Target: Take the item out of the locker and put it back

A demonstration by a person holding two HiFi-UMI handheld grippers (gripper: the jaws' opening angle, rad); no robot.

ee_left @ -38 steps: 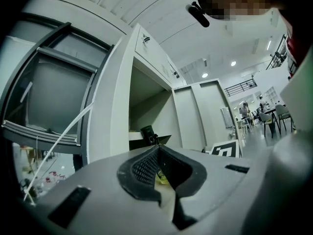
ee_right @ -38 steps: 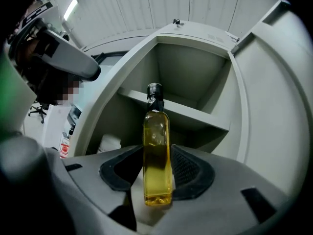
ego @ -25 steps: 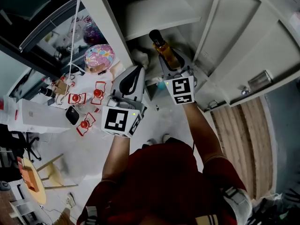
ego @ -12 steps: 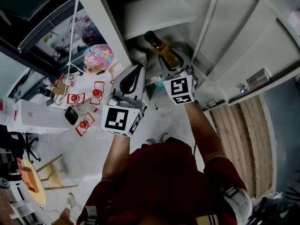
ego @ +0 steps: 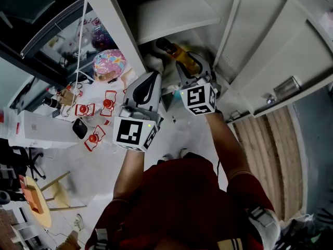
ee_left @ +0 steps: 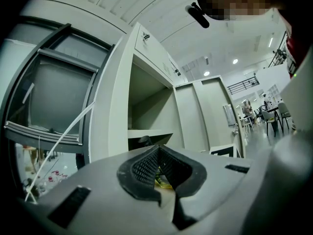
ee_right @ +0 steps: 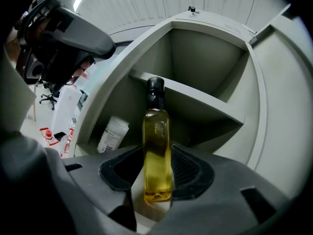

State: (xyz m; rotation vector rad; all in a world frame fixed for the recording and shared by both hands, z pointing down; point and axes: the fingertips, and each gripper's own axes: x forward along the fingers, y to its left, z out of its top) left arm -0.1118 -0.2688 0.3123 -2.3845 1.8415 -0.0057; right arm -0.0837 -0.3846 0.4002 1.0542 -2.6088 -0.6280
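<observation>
Grey-padded left hand-held gripper (ee_left: 159,151) points level, jaws together, empty. Right hand-held gripper (ee_right: 157,173), level on an outstretched arm, clamps the yellow oil bottle (ee_right: 157,146) low on its body at the locker (ee_right: 205,58) mouth. Best, I judge: keep it upright, pass under the shelf (ee_right: 205,104), settle beside the white bottle (ee_right: 113,133).

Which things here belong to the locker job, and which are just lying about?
In the job: oil bottle, right gripper clamped on it, open locker.
Lying about: white bottle inside the locker, left gripper shut on nothing, pink patterned round thing, red items beside it.
</observation>
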